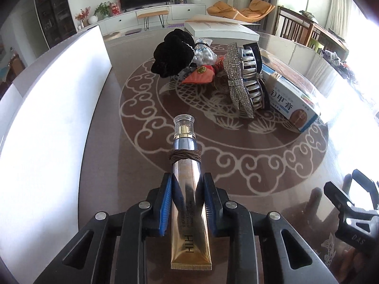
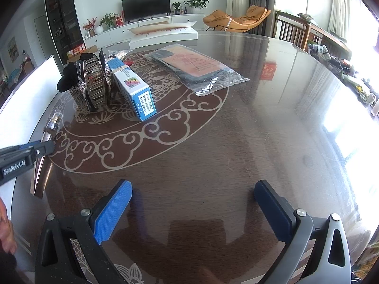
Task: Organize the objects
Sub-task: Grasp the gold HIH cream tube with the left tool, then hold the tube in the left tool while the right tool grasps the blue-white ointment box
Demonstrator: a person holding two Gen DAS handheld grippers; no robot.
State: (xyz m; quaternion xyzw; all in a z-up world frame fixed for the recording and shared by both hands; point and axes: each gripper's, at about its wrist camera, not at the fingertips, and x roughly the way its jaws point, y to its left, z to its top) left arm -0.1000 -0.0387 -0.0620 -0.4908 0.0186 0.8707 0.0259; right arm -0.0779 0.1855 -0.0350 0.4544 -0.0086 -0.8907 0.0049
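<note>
A gold cosmetic tube (image 1: 189, 203) with a clear cap and a brown hair tie (image 1: 184, 159) wound round its neck lies between the blue pads of my left gripper (image 1: 188, 178), which is shut on it. The cap points away from me, over the glass table (image 1: 132, 170). From the right wrist view, the same tube (image 2: 51, 127) slants at the far left in the left gripper (image 2: 39, 150). My right gripper (image 2: 193, 185) stands open above bare glass with nothing between its fingers; it also shows at the edge of the left wrist view (image 1: 350, 189).
Beyond the tube is a heap: a rhinestone hair claw (image 1: 246, 80), a blue and white medicine box (image 1: 291, 99), a black fuzzy piece (image 1: 173, 54) and a red pouch (image 1: 201, 75). A bagged phone case (image 2: 194, 68) lies further right. A white board (image 1: 54, 118) borders the left.
</note>
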